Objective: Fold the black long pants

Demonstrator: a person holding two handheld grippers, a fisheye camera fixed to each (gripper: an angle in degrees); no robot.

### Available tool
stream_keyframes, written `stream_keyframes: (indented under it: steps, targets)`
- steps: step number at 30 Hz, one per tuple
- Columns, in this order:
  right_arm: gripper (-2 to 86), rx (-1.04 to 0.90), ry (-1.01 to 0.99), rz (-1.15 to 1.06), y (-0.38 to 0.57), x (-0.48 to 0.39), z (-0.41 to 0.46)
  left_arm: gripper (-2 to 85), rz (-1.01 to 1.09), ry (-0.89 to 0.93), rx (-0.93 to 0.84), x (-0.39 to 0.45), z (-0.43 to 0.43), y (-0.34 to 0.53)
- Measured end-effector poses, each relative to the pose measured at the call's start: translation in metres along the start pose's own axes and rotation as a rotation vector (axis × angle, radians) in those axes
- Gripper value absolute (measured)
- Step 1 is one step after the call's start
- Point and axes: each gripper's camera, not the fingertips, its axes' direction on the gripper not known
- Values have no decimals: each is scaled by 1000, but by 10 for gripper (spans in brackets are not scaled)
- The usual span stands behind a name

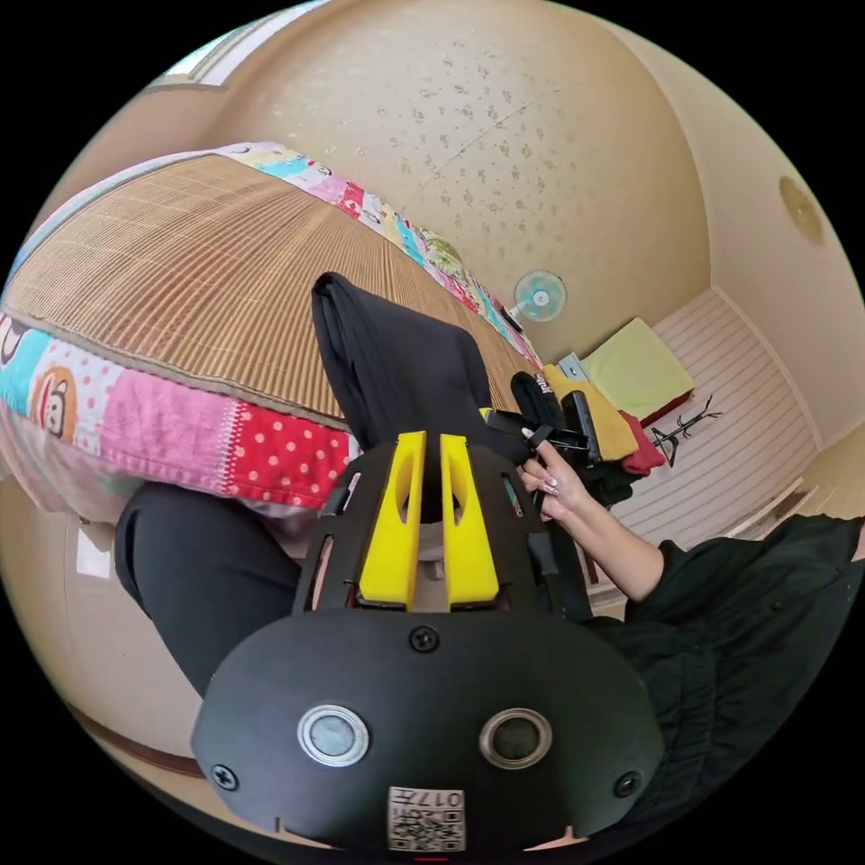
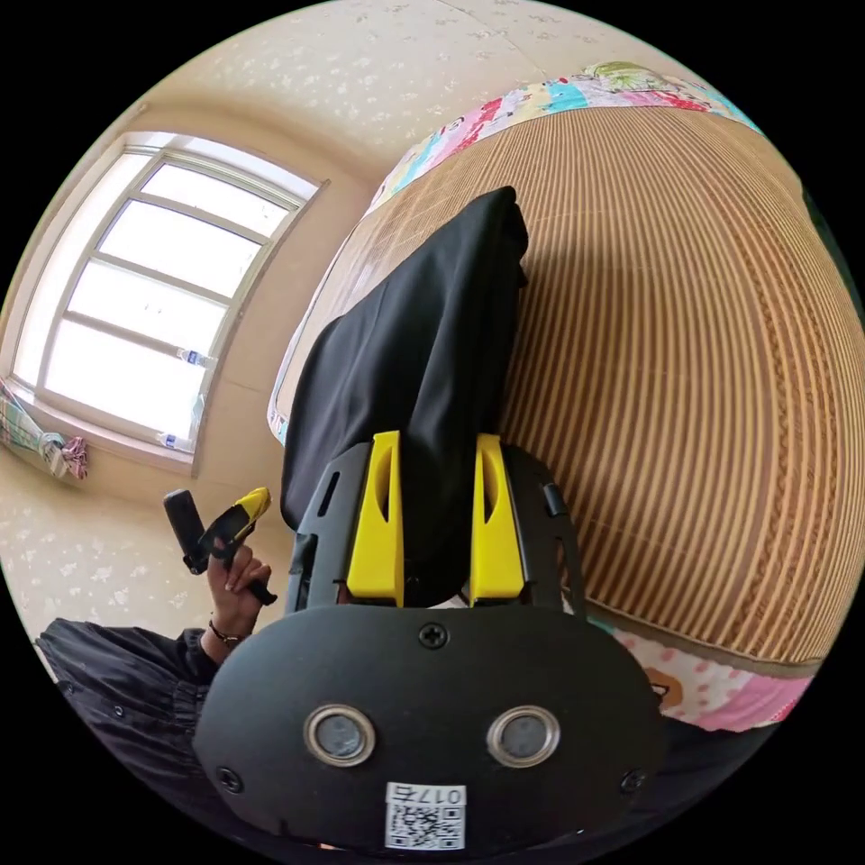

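Left gripper view puts your left gripper (image 1: 431, 450) in the lower middle of the frame, its yellow jaws set close with black cloth showing in the narrow gap between them; from this angle you cannot tell whether both jaws press on it. The black long pants (image 1: 396, 360) rise from the jaws toward the centre of the frame as a folded dark strip lying on the woven mat (image 1: 207, 270) of the bed, whose patchwork quilt (image 1: 180, 423) runs along the mat's edge at left. At centre right your hand (image 1: 554, 478) holds the right gripper (image 1: 532, 428) beside the pants, with a pile of clothes (image 1: 613, 423) behind it and a small fan (image 1: 539, 295) against the wall above.

Right gripper view shows the right gripper (image 2: 437, 450) at lower centre, jaws spread apart with a thick bunch of the black long pants (image 2: 423, 342) sitting between them and hiding the contact, so you cannot tell if it clamps. At lower left your other hand (image 2: 236, 581) holds the left gripper (image 2: 245, 506), apart from the cloth in this view. A window (image 2: 153, 297) fills the upper left
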Motion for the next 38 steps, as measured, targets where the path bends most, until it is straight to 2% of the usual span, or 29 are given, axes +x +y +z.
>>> stream_keyframes:
  steps: [9, 16, 19, 23, 25, 32, 34, 38]
  targets:
    - [120, -36, -3, 17, -74, -136, 166, 44, -201, -154, 275, -83, -163, 53]
    - [121, -102, 11, -85, -119, -261, 294, 44, -329, -228, 335, -110, -212, 107]
    - [119, -181, -41, -150, -136, -304, 342, 46, -370, -236, 347, -116, -215, 122]
    - [104, -434, -249, -264, -170, -329, 384, 49, -371, -226, 329, -113, -204, 126]
    - [94, -509, -291, -363, -167, -334, 379, 49, -352, -226, 316, -108, -196, 126]
    - [32, -404, -322, -601, -81, -267, 236, 49, -306, -218, 220, -87, -146, 115]
    - [22, -344, -268, -616, -54, -231, 184, 48, -265, -258, 187, -72, -133, 108]
    - [9, -244, -126, -510, 0, -137, 49, 47, -95, -315, 125, -27, -96, 91]
